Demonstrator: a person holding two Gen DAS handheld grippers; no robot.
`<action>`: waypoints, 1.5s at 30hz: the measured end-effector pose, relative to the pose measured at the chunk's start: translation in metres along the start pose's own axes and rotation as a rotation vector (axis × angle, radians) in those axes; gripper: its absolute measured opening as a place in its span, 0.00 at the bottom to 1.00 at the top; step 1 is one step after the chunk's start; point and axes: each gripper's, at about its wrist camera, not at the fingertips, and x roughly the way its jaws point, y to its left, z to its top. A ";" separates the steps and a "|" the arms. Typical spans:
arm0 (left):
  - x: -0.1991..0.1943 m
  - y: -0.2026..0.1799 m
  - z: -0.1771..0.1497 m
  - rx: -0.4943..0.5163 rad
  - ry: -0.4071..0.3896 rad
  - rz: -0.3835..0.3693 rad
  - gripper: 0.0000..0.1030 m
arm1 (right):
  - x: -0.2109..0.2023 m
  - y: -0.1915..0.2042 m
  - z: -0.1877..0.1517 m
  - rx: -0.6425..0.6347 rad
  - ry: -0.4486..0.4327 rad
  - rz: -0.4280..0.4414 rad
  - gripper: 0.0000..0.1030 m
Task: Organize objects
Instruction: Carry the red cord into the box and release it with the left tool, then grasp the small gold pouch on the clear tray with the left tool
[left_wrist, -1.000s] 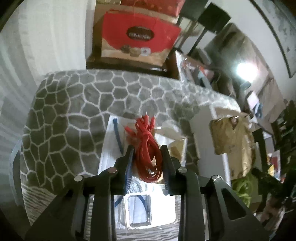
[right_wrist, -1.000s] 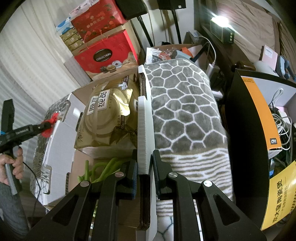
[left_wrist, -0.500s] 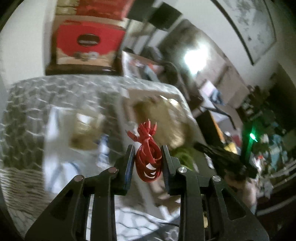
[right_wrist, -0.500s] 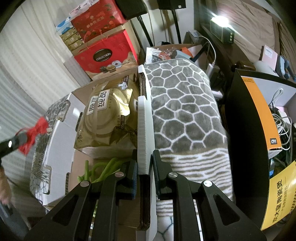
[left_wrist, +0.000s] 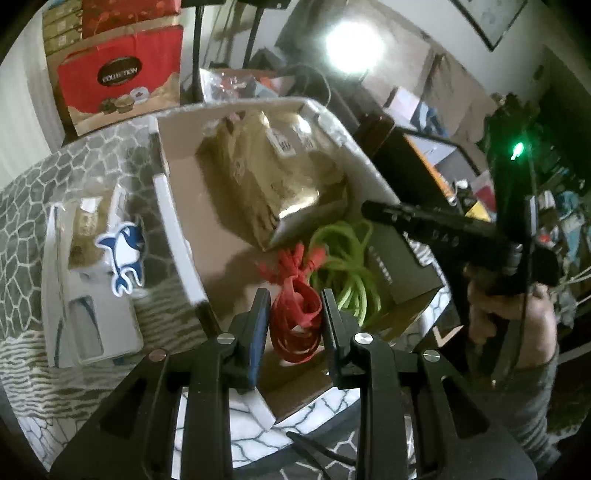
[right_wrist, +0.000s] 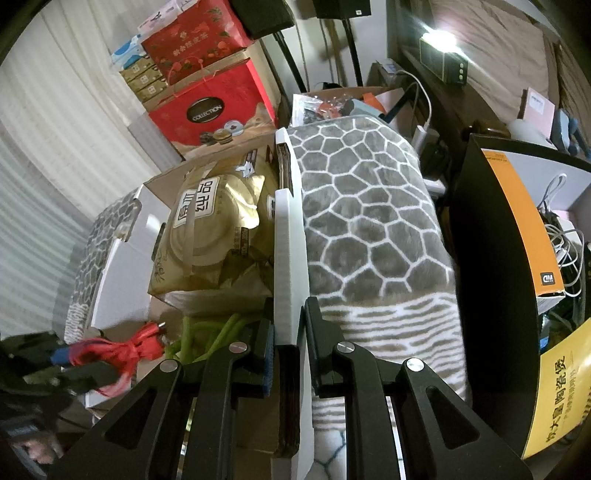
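My left gripper (left_wrist: 293, 306) is shut on a coiled red cable (left_wrist: 297, 314) and holds it over the open cardboard box (left_wrist: 177, 221), near the box's front end. In the right wrist view the red cable (right_wrist: 125, 349) hangs at the lower left beside the green cable. My right gripper (right_wrist: 290, 321) is shut on the white box flap (right_wrist: 290, 236) and holds it upright. Inside the box lie a gold bag (left_wrist: 266, 173) (right_wrist: 210, 229) and a coiled green cable (left_wrist: 347, 266) (right_wrist: 210, 332).
A white package with a blue dolphin sticker (left_wrist: 125, 254) lies on the grey patterned blanket (left_wrist: 33, 206) left of the box. Red gift boxes (right_wrist: 210, 110) stand behind. A black and orange box (right_wrist: 517, 236) stands at the right. My right hand tool (left_wrist: 443, 229) shows across the box.
My left gripper has carried the red cable from above the white package rightward to over the open box. My right gripper has kept still on the flap.
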 end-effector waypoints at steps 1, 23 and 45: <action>0.006 -0.001 -0.002 0.002 0.018 -0.003 0.24 | 0.000 0.000 0.000 -0.001 0.000 -0.002 0.13; -0.052 0.071 0.019 -0.154 -0.129 0.002 0.74 | 0.001 -0.001 -0.002 -0.001 0.004 0.002 0.14; 0.030 0.158 0.060 -0.211 -0.048 0.238 0.75 | 0.003 -0.004 -0.007 0.000 0.011 0.000 0.14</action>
